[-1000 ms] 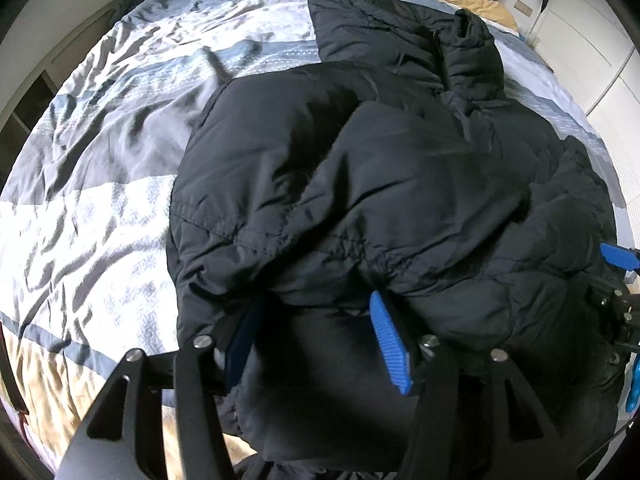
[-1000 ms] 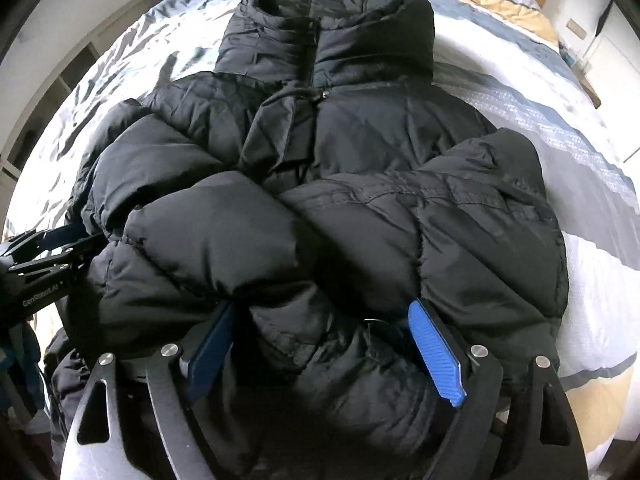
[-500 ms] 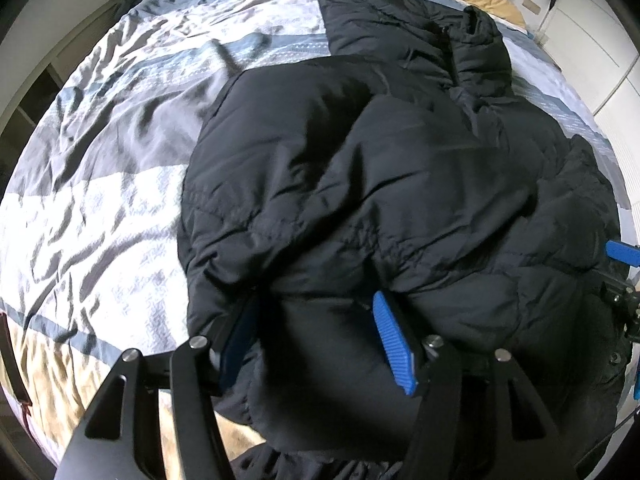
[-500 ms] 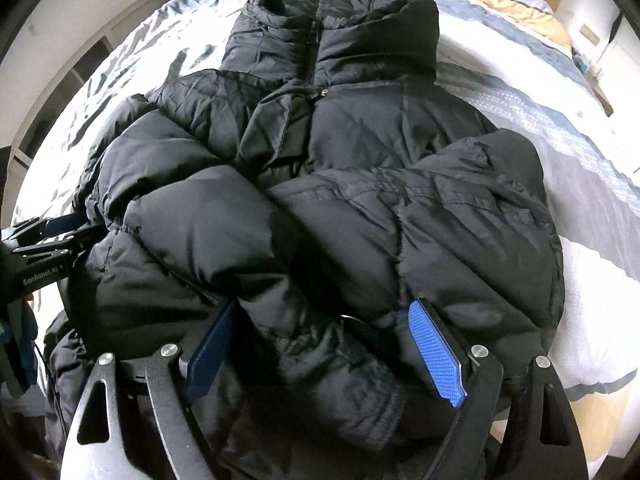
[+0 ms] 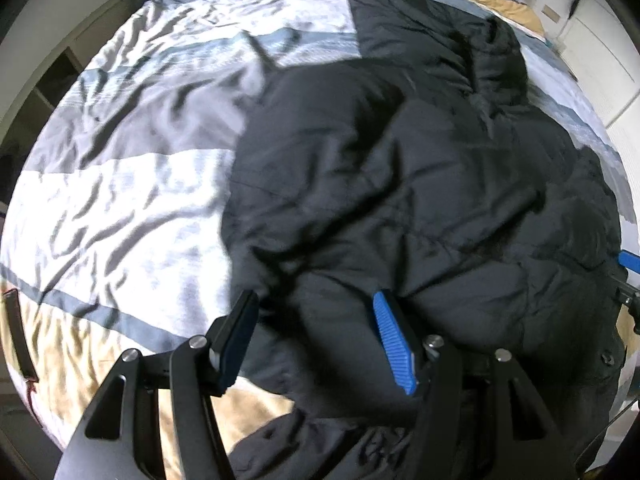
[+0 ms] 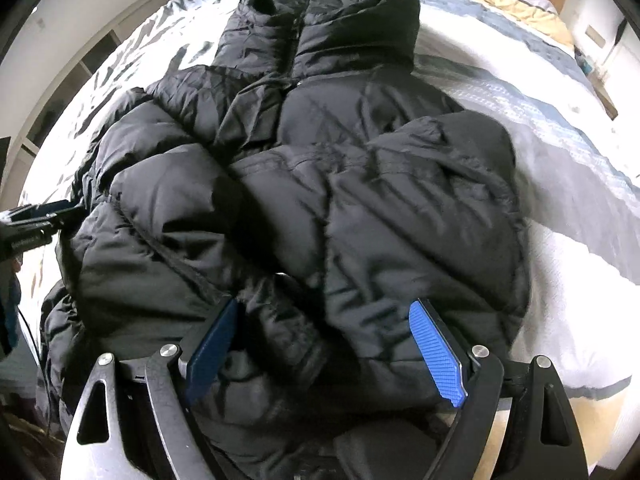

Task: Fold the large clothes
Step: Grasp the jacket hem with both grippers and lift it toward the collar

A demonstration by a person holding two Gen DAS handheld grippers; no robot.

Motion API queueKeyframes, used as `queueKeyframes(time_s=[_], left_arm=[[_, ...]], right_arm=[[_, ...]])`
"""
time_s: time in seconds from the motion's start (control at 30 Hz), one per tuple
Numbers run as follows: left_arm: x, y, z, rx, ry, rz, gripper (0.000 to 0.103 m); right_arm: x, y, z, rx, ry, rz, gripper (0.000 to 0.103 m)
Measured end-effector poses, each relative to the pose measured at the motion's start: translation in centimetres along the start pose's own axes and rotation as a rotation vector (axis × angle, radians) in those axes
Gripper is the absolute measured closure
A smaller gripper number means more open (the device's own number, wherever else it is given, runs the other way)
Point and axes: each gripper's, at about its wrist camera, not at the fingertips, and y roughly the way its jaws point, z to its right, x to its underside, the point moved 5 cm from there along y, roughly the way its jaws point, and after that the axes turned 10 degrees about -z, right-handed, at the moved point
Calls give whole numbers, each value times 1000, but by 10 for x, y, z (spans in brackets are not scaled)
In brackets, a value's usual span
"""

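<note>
- Black puffer jacket spread on the bed, collar toward the far end, hem bunched at the near edge.
- In the right wrist view, jacket front up: stand-up collar at the top, zip line down the middle, both sleeves folded in across the chest.
- Left gripper pointed steeply down at the near left hem; jaws partly spread with a thick fold of jacket filling the gap, blue pad against the fabric on one side, dark finger at the jacket's edge on the other. Pinching or only straddling: cannot tell.
- Right gripper also steeply down at the near hem, jaws spread wide, bulky padding between the 2 blue pads; real clamp or not: cannot tell.
- Left gripper visible at the left margin of the right wrist view, touching the jacket's side; small white lettering on its body, too blurred to read.
- Blue pad tip of the right gripper at the right margin of the left wrist view.
- Bed cover in wide grey, white, blue and tan bands, crumpled; no readable label on the jacket.
- White cupboard beyond the bed at upper right.
</note>
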Motion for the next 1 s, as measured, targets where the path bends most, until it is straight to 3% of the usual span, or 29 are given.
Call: queueKeyframes(time_s=[0.13,0.27,0.47,0.67,1.0], left_arm=[[-23,-20,-20,-34,-33,43,45],[-59,-35,-29,-22,-42,83,45],[-128,-37,-30,85,-50,101,45],[-204,-9,-25,191,-31,39,45],[-326,38,18,450,-7,3,45]], right_arm=[[-12,-10,26,44,23,28,19],[-34,-23,55,33,73,76,20],[-83,-30,95,-31,153,150,21],[-134,-24,130,-98,227,184,21],[-259,-14,155,-289,245,281,22]])
